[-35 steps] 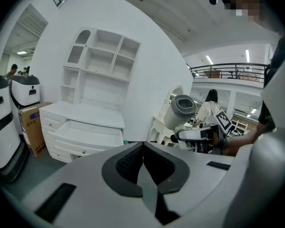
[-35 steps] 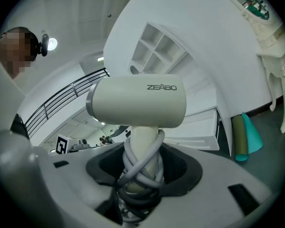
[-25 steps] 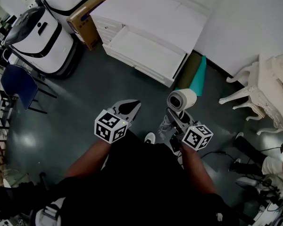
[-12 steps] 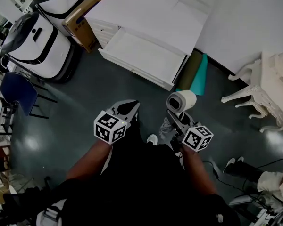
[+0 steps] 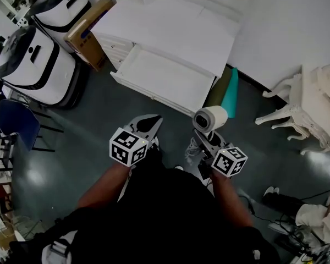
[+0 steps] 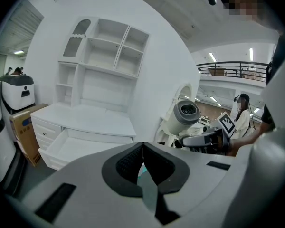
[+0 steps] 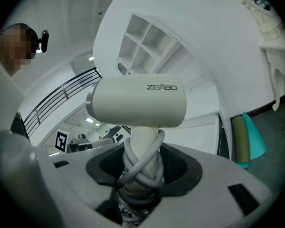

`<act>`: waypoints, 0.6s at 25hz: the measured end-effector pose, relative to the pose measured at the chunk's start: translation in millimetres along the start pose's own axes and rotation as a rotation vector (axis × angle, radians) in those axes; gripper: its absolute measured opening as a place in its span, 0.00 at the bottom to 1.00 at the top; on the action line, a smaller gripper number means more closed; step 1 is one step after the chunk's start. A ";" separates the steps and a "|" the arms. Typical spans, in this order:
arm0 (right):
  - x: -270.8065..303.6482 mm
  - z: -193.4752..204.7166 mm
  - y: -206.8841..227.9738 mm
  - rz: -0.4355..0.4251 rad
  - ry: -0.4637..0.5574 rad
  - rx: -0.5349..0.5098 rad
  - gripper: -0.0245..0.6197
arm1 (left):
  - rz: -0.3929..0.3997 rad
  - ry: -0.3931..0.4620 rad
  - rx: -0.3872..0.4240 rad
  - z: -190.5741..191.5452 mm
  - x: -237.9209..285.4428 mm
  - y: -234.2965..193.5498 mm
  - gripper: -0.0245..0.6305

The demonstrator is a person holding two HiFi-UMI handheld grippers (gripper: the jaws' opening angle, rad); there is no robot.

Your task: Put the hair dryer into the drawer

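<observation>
Overhead, stood on a dark floor facing a white dresser, with a gripper in each hand. Held the cream hair dryer upright in the right gripper, jaws clamped on the handle over coils of grey cord, barrel turned crosswise above them. Carried the left gripper alongside, jaws pressed together on nothing, tips aimed toward the dresser. Faced the drawer pulled wide open, its white bottom bare. Held the dryer in the air short of that drawer, well apart from it and nearer the rolled green and teal mats propped at the dresser's end. Flanked on the left by two white-and-black machines, a cardboard box and a blue chair, on the right by ornate white furniture.
</observation>
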State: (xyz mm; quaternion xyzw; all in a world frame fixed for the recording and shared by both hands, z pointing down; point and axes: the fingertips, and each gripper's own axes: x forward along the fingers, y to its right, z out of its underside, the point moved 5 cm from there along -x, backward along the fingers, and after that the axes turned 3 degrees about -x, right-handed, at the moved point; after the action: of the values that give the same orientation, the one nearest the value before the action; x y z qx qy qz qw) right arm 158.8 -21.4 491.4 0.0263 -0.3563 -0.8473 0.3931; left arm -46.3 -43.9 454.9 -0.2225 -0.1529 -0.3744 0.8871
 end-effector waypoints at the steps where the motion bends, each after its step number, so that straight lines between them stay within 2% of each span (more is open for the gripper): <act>1: 8.3 -3.5 0.8 0.006 -0.005 -0.006 0.38 | 0.002 -0.001 0.000 -3.5 2.9 -9.7 0.05; 15: 122.4 -43.8 16.7 0.150 -0.005 -0.025 0.38 | 0.110 -0.078 0.038 -45.7 47.9 -132.4 0.05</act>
State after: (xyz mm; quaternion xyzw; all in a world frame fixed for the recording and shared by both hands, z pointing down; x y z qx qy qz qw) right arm 99.4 -138.0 498.0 -0.0074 -0.3477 -0.8198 0.4549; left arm -106.3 -177.9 473.9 -0.2284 -0.1821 -0.3130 0.9037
